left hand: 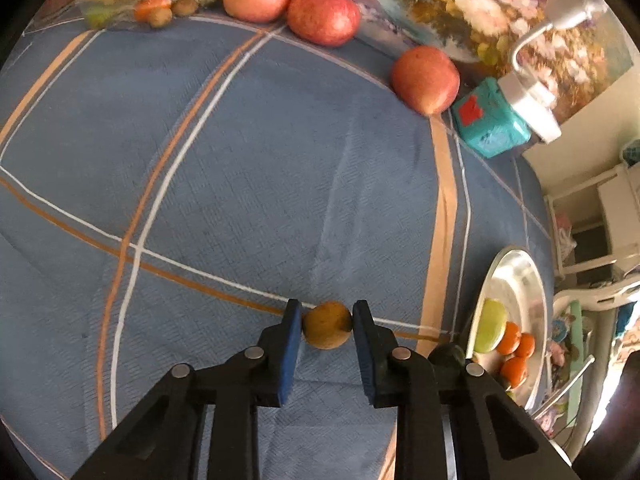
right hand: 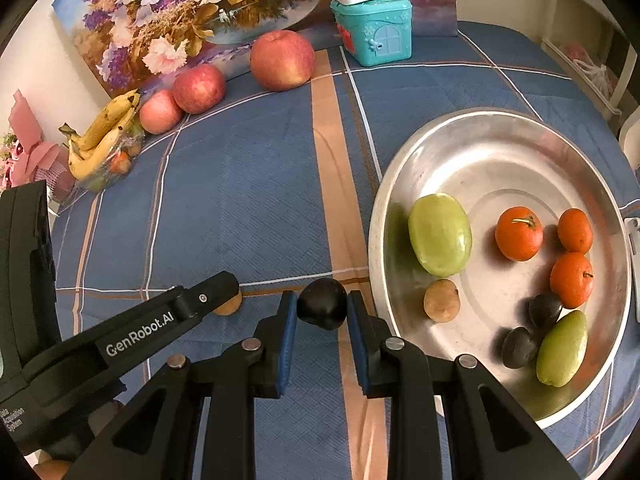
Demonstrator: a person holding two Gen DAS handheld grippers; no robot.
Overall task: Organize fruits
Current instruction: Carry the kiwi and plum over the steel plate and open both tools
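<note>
My left gripper (left hand: 326, 322) is shut on a small brown fruit (left hand: 327, 325) low over the blue checked cloth; it also shows in the right wrist view (right hand: 229, 306). My right gripper (right hand: 322, 309) is shut on a dark plum (right hand: 323, 309), just left of the metal plate (right hand: 500, 136). The plate holds two green fruits (right hand: 439, 234), three oranges (right hand: 518, 233), two dark plums (right hand: 545, 309) and a brown fruit (right hand: 441, 301). In the left wrist view the plate (left hand: 520, 280) lies at the right.
Three red apples (right hand: 282, 59) and a bunch of bananas (right hand: 100, 136) on a bag of small fruits lie along the far edge by a flower painting (right hand: 180, 12). A teal box (right hand: 376, 32) carries a white charger. The left tool's body (right hand: 120, 340) is close to my right gripper's left.
</note>
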